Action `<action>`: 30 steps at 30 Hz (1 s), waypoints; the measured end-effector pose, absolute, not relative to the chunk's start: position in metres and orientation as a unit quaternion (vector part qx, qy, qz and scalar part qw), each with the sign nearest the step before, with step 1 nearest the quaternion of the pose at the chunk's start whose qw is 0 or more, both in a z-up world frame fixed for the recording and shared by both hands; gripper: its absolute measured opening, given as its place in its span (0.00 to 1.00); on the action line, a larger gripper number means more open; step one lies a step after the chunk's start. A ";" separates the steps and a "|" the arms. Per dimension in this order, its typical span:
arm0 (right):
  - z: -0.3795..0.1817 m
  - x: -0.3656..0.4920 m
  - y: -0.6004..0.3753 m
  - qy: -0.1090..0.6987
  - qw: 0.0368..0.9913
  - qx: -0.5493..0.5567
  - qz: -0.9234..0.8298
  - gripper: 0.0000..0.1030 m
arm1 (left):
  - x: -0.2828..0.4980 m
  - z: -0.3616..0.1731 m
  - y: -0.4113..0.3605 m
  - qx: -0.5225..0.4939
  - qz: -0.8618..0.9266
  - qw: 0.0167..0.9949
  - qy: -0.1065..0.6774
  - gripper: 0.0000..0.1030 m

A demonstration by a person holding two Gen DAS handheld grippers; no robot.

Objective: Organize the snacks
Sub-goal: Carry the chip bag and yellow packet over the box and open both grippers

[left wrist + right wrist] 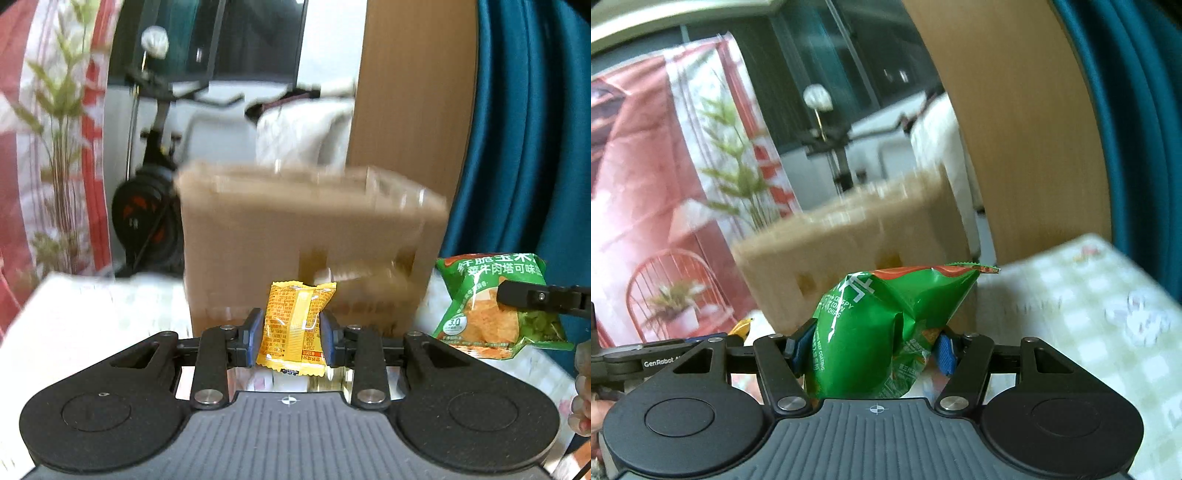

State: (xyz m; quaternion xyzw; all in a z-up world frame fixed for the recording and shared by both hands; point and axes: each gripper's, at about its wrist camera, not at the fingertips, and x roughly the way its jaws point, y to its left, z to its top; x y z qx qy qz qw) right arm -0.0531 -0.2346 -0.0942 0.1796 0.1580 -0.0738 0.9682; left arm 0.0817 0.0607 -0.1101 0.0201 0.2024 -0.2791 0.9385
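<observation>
My left gripper (291, 338) is shut on a small yellow snack packet (295, 325), held upright above the table in front of a cardboard box (303, 236). My right gripper (873, 349) is shut on a green corn chips bag (875, 328), crumpled between the blue pads. In the left wrist view the green bag (495, 306) hangs at the right with a finger of the right gripper across it. The box (849, 251) stands behind the bag in the right wrist view, blurred. A tip of the yellow packet (742, 326) shows at the left there.
The table has a pale checked cloth (1082, 314). A wooden panel (413, 92) and a blue curtain (535, 129) stand behind the box on the right. An exercise bike (147, 206) and a red and white banner with a plant print (55, 147) are at the left.
</observation>
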 end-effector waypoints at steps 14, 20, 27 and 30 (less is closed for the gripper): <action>0.008 0.057 -0.290 0.081 0.989 0.103 -0.060 0.57 | 0.184 -0.030 0.022 0.029 -0.255 0.955 0.147 0.33; 0.001 0.130 -0.301 0.115 0.988 0.071 -0.074 0.57 | 0.235 -0.025 0.013 0.020 -0.235 0.957 0.168 0.33; -0.028 0.154 -0.306 0.163 0.980 0.084 -0.075 0.71 | 0.241 -0.041 0.000 0.044 -0.238 0.952 0.189 0.63; -0.034 0.143 -0.308 0.157 0.979 0.093 -0.088 0.84 | 0.239 -0.049 0.007 0.034 -0.231 0.952 0.199 0.65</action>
